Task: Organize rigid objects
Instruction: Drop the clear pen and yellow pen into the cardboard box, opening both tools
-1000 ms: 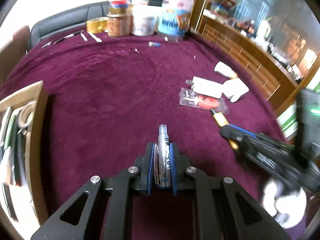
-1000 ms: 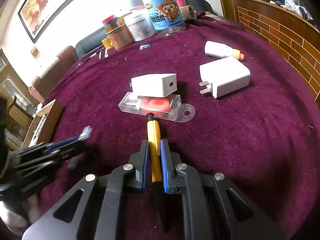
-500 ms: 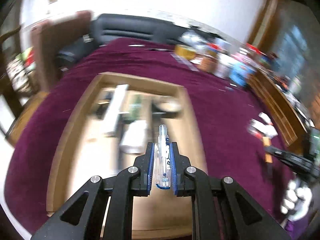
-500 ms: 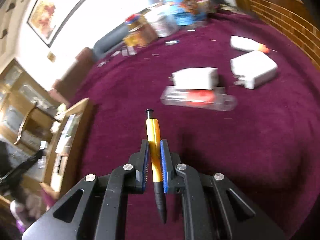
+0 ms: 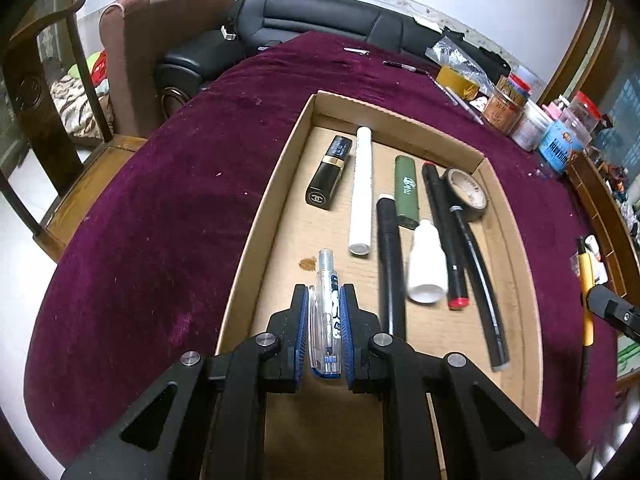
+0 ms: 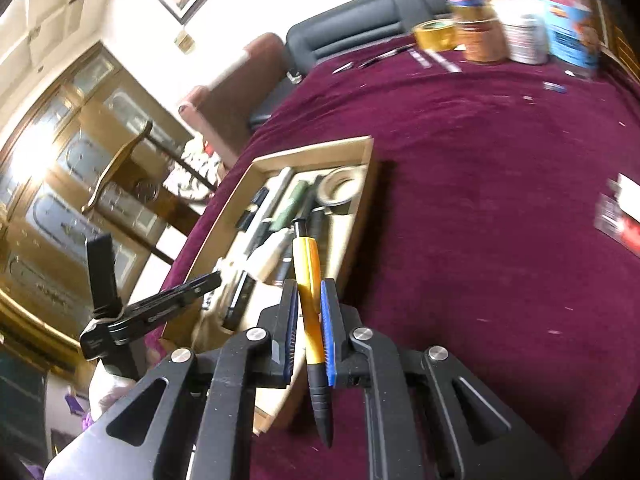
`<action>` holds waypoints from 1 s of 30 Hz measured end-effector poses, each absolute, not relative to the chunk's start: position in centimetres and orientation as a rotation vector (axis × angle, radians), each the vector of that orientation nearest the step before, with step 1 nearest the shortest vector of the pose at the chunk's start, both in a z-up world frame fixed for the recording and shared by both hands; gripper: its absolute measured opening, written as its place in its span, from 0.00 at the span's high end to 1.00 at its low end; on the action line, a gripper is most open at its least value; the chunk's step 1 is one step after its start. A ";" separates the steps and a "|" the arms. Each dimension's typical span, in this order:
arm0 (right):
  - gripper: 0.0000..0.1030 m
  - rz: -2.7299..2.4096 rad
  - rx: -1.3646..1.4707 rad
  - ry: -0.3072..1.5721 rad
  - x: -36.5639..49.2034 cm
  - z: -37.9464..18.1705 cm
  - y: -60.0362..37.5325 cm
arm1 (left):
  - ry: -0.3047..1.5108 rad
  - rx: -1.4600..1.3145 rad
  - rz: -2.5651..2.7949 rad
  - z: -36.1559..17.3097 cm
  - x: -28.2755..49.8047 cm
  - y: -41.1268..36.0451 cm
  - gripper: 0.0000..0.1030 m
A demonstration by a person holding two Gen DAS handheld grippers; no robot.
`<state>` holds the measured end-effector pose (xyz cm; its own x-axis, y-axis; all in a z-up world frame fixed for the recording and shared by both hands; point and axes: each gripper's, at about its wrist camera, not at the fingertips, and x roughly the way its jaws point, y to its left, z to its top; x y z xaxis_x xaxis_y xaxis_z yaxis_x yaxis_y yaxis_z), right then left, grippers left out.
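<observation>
My left gripper [image 5: 325, 300] is shut on a clear plastic pen [image 5: 327, 304] and hangs over the near part of a shallow cardboard tray [image 5: 264, 208]. In the tray lie a black lipstick [image 5: 330, 172], a white tube [image 5: 362, 190], a green lighter [image 5: 406, 190], a small white bottle [image 5: 426, 266], black pens and a roll of black tape [image 5: 468, 194]. My right gripper [image 6: 310, 300] is shut on a yellow pen [image 6: 310, 288] with a black tip, above the tray's [image 6: 360, 208] right wall. That pen [image 5: 586, 288] shows at the right edge of the left wrist view.
The tray sits on a round table under a maroon cloth [image 5: 168, 220]. Jars, a blue tub [image 5: 560, 148] and gold tape [image 6: 434, 34] stand at the far edge. A packaged item [image 6: 620, 216] lies at the right. A wooden chair [image 5: 44, 128] and a black sofa [image 5: 320, 12] stand beyond.
Both grippers swung left from the open cloth to the tray, each still holding its pen. The right gripper lifted the yellow pen away from the chargers and the clear package.
</observation>
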<state>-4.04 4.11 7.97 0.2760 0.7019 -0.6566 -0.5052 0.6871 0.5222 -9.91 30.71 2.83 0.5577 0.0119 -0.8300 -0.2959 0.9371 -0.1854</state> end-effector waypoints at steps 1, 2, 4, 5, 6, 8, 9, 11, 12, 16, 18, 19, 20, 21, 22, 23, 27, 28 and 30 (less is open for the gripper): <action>0.91 0.821 0.217 1.006 -4.0 7.9 4.7 | 0.968 -0.320 0.184 2.8 -9.9 30.9 0.88; 0.91 0.816 0.202 1.010 -3.9 7.7 5.4 | 0.973 -0.317 0.182 2.6 -9.7 31.2 0.88; 0.91 0.799 0.174 1.020 -3.6 7.4 6.9 | 0.970 -0.312 0.188 2.5 -9.7 31.3 0.88; 0.91 0.787 0.161 1.022 -3.5 7.3 7.4 | 0.968 -0.319 0.184 2.5 -9.7 31.4 0.87; 0.91 0.773 0.148 1.023 -3.4 7.2 7.8 | 0.965 -0.319 0.185 2.5 -9.8 31.4 0.87; 0.91 0.743 0.124 1.027 -3.0 6.9 8.7 | 0.958 -0.318 0.181 2.7 -9.9 31.4 0.81; 0.91 0.730 0.119 1.030 -3.2 6.8 9.0 | 0.953 -0.321 0.177 2.8 -10.0 31.3 0.77; 0.91 0.693 0.087 1.028 -3.0 6.5 9.7 | 0.929 -0.319 0.168 3.4 -10.7 31.2 0.59; 0.91 0.674 0.065 1.022 -2.9 6.5 10.0 | 0.913 -0.320 0.165 3.8 -11.1 31.1 0.58; 0.91 0.600 -0.001 1.005 -2.8 6.2 11.1 | 0.871 -0.324 0.169 4.8 -12.1 31.0 0.47; 0.91 0.577 -0.025 0.994 -2.9 6.2 11.7 | 0.860 -0.329 0.171 5.0 -12.6 31.0 0.47; 0.91 0.563 -0.034 0.987 -2.9 6.2 11.9 | 0.857 -0.331 0.172 5.1 -12.8 30.9 0.46; 0.91 0.545 -0.040 0.982 -2.9 6.2 12.0 | 0.857 -0.332 0.171 5.2 -12.9 30.8 0.46; 0.91 0.527 -0.045 0.977 -2.8 6.2 12.1 | 0.857 -0.333 0.171 5.2 -13.0 30.8 0.46; 0.91 0.498 -0.058 0.961 -2.8 6.2 12.1 | 0.856 -0.333 0.172 5.2 -13.1 30.6 0.44; 0.91 0.480 -0.070 0.950 -2.8 6.4 12.3 | 0.856 -0.333 0.172 5.2 -13.2 30.5 0.42; 0.90 0.466 -0.071 0.932 -2.7 6.6 11.8 | 0.859 -0.330 0.179 5.3 -13.4 30.2 0.39; 0.89 0.472 -0.055 0.934 -2.6 6.7 11.5 | 0.861 -0.329 0.178 5.3 -13.4 30.0 0.39; 0.83 0.486 -0.026 0.940 -2.5 6.8 11.1 | 0.862 -0.326 0.179 5.4 -13.5 29.7 0.39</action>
